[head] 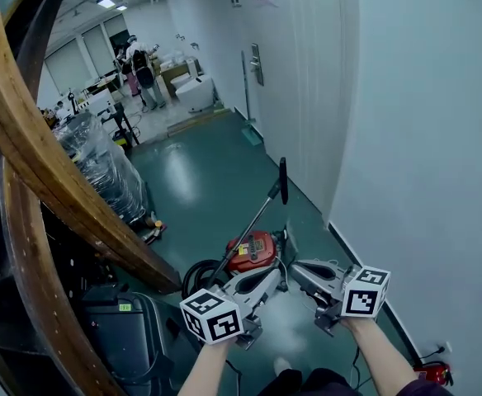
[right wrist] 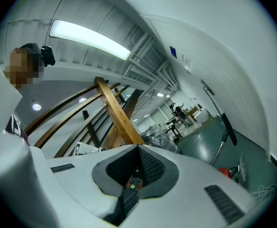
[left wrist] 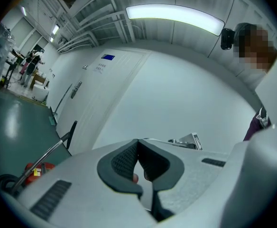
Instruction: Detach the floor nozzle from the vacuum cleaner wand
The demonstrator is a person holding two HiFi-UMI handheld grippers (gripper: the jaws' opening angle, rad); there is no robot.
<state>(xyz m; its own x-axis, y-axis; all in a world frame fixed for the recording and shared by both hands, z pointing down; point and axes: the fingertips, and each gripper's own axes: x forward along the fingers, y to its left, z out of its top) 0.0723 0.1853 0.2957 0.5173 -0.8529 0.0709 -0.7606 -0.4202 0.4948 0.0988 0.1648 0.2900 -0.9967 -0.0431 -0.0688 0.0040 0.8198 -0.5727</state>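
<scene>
The left gripper [head: 277, 278] hides the lower end of the vacuum wand [head: 250, 227].

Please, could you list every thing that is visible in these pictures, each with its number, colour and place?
vacuum cleaner: one, red, on the floor ahead of the grippers
wand: one, silver with a black handle, slanting up from the cleaner
hose: one, black, coiled left of the cleaner
wooden beams: several, brown, curved, at left
wrapped stack: one, clear plastic, on the floor at left
people: a few, far end of the room
wall: one, white, at right
floor: green
left gripper: one, grey, shut, empty
right gripper: one, grey, shut, empty
</scene>
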